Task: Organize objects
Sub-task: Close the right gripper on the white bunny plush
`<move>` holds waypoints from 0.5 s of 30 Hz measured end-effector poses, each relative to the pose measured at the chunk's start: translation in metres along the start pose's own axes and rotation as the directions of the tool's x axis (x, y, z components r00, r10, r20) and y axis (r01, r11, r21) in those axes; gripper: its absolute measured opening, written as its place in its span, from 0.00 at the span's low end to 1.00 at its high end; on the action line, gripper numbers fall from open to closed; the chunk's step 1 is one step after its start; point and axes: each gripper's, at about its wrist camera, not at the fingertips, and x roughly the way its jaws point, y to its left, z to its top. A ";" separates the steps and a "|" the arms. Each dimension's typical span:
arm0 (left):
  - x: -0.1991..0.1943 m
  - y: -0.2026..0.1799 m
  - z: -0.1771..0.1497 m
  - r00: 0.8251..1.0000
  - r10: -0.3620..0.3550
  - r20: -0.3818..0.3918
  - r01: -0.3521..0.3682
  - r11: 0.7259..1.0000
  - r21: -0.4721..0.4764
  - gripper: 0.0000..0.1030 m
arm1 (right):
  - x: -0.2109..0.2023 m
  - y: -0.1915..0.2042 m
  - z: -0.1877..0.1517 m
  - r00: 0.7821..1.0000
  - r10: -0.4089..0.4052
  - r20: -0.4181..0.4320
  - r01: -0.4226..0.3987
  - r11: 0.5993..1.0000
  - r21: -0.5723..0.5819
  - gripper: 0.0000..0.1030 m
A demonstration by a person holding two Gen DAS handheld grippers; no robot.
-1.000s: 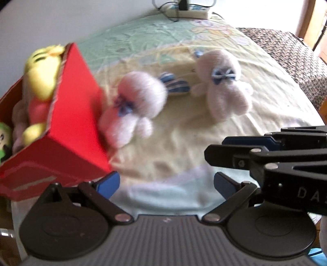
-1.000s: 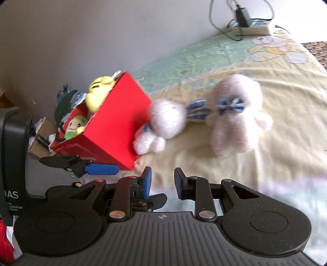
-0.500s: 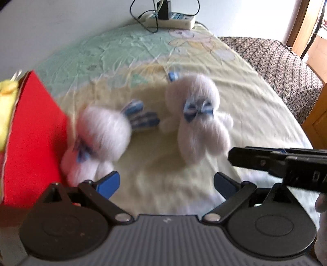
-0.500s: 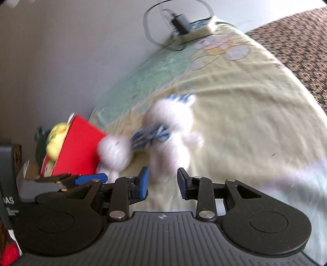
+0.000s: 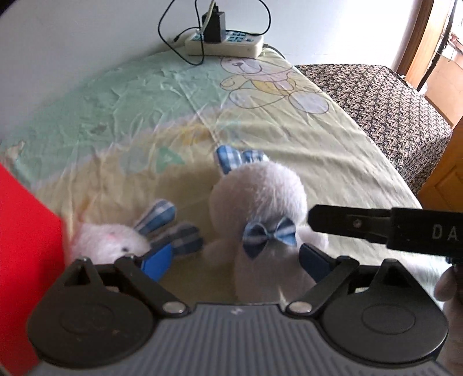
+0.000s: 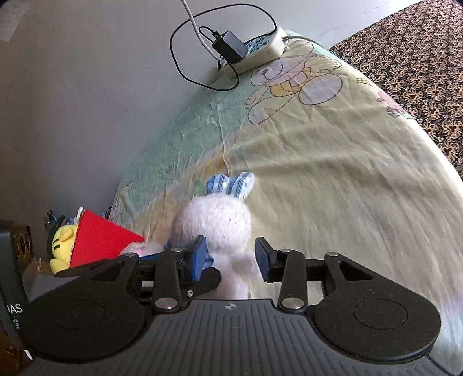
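Leftmost, a red box (image 5: 26,254) fills the edge of the left wrist view, and from the right wrist view a yellow plush toy (image 6: 62,245) shows at its open end. Just beside the box on the bedsheet (image 5: 289,138) lies a small white plush rabbit (image 5: 110,240) with blue checked ears, its head partly hidden behind the left finger of the left gripper (image 5: 235,261). Next to it, ears nearly touching its neighbour, lies a larger white plush rabbit (image 5: 260,208) wearing a blue checked bow (image 5: 269,232) at the neck. The left gripper's blue pads (image 5: 157,260) stand wide apart on either side of this rabbit's body and are closing in; whether they touch the fur yet is hard to tell, and no squeeze shows. From the right the right gripper (image 6: 231,256) reaches in toward the same larger rabbit (image 6: 214,222); its jaws are moderately apart and opening, with the rabbit's body showing between the pads without being pinched. A fingertip of the person's hand (image 5: 447,285) shows at the right edge. Far back by the wall sits a white power strip (image 5: 225,44) with a black adapter (image 5: 212,24) plugged in and a looping cable. A patterned brown bedcover (image 5: 385,98) lies beyond the sheet to the right.
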 end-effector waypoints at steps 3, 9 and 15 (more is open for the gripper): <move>0.007 0.003 0.004 0.999 -0.040 -0.004 0.040 0.999 -0.029 0.89 | 0.010 -0.001 0.005 1.000 0.018 -0.022 -0.018 1.000 0.005 0.43; 0.027 0.009 0.008 0.994 -0.105 -0.036 0.103 0.993 -0.060 0.89 | 0.028 0.002 0.011 0.997 0.057 -0.061 -0.058 0.998 -0.009 0.51; 0.039 0.008 0.014 0.994 -0.101 -0.046 0.099 0.994 -0.043 0.85 | 0.046 0.006 0.013 0.992 0.096 -0.086 -0.099 0.995 -0.030 0.56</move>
